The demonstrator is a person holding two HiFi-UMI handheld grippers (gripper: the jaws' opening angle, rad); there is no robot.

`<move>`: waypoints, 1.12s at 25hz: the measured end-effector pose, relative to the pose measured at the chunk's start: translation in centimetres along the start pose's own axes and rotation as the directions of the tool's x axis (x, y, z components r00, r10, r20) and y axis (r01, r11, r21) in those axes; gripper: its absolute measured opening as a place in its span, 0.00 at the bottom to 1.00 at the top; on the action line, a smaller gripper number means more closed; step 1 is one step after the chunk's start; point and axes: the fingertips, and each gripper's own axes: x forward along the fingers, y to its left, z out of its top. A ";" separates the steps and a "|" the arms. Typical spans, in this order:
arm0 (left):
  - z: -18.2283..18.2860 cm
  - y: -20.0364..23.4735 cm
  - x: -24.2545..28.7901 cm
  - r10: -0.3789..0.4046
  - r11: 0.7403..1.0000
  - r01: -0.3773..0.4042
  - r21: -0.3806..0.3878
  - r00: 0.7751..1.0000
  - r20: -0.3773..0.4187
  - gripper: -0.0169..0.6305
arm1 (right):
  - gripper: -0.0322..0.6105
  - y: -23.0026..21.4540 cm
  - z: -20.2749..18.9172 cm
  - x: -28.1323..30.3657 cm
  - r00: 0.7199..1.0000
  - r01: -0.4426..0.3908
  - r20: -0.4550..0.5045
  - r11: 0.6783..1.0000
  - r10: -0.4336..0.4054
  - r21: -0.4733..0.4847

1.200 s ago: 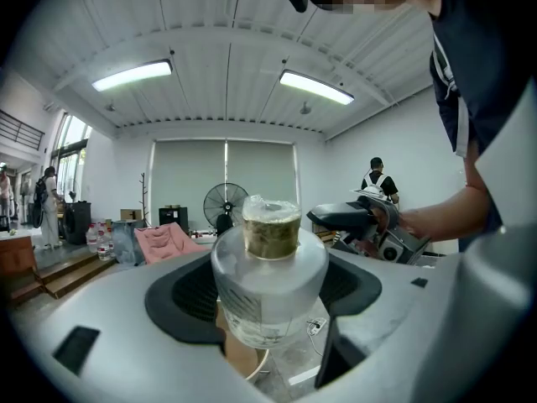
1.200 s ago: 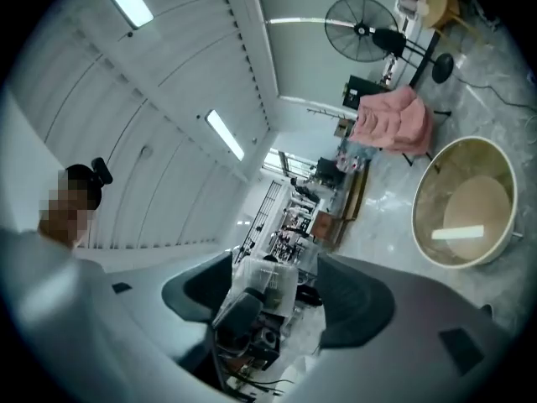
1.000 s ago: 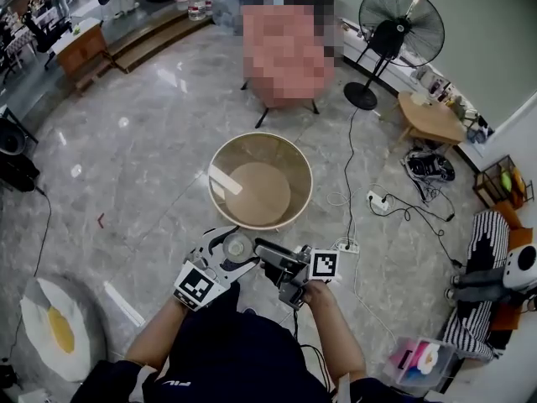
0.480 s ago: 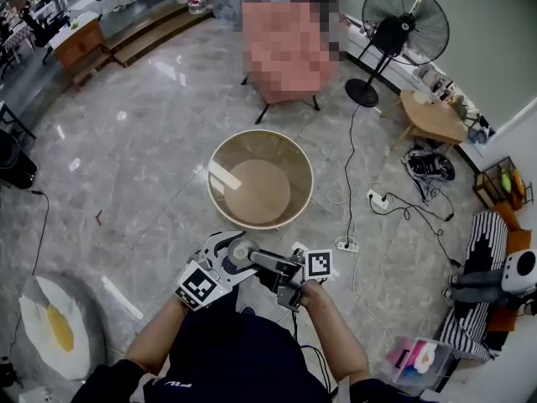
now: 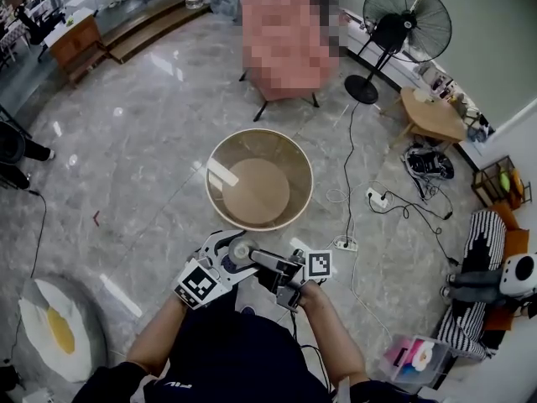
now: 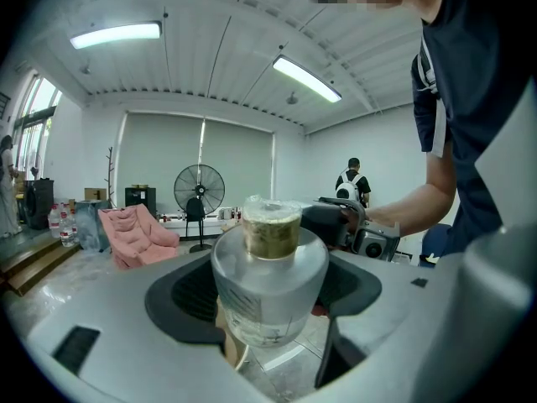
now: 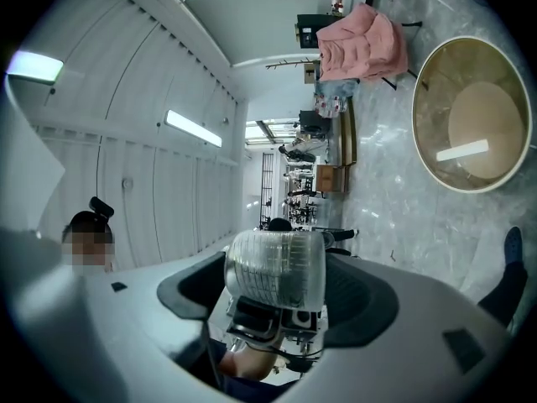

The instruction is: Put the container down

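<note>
Container (image 5: 242,249) held in air, 2-gripper grip
Left gripper (image 6: 268,309) clamps its body, right gripper (image 7: 275,296) its ribbed end, probably to steady it; it hangs above the floor (image 5: 151,166) near the round table (image 5: 220,154).

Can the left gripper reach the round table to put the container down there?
Probably yes: the round table lies just ahead, nothing between, though the right gripper also holds the container.
</note>
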 end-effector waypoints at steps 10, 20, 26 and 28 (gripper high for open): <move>2.0 8.4 1.4 -0.086 0.996 0.086 0.034 0.996 0.006 0.55 | 0.60 -0.6 7.6 4.5 0.997 0.011 0.077 1.000 -0.010 -0.018; 3.9 15.1 5.2 -0.177 0.982 0.177 0.068 0.984 -0.004 0.55 | 0.60 -1.0 15.6 6.3 0.985 0.004 0.170 0.999 0.004 -0.045; 4.6 17.4 9.5 -0.188 0.980 0.189 0.063 0.982 -0.020 0.55 | 0.60 -2.0 20.1 4.5 0.983 0.011 0.185 0.999 -0.005 -0.031; 4.7 18.4 11.0 -0.180 0.982 0.181 0.055 0.983 -0.025 0.55 | 0.60 -2.4 21.9 4.0 0.984 0.005 0.178 1.000 0.000 -0.027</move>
